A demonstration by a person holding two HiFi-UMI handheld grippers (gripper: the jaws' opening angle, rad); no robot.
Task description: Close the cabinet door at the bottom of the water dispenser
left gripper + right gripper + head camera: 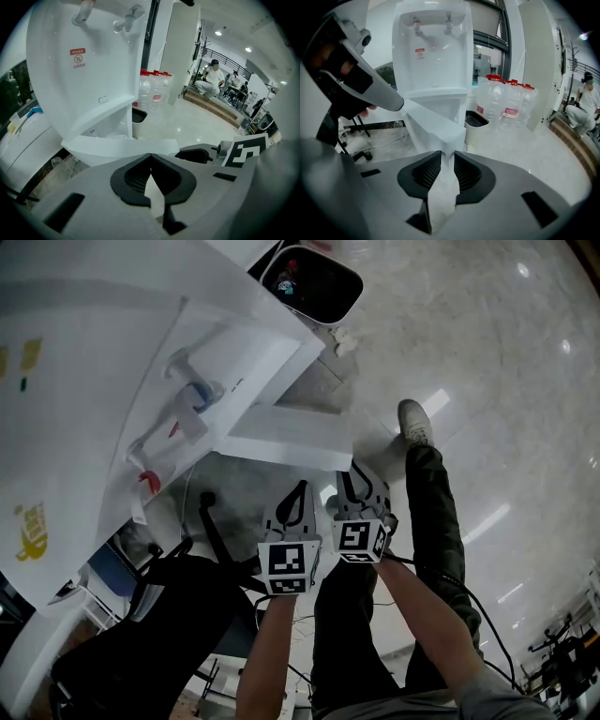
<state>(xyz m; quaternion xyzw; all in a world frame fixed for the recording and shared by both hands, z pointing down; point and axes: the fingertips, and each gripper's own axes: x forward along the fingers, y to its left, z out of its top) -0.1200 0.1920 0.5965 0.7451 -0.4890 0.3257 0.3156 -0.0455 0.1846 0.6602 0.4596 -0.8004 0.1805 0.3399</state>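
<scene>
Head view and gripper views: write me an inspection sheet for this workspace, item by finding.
Surface: glossy pale floor.
Job's things: water dispenser; its bottom cabinet door stands open.
Clutter: bin, water bottles, office chair.
Grippers: left gripper jaws together, near the door; right gripper jaws apart, door's edge in the gap.
Cables: black cable behind the right gripper.
Surroundings: person crouched in the background.

glossy pale marble floor [506, 352] streaked with light reflections, black office chair [159, 615] at lower left, white waste bin [476, 123] beside red-capped water bottles [506, 105], white pillar [180, 51], low wooden steps [211, 102] at right, round ceiling lights [218, 33] at upper right
</scene>
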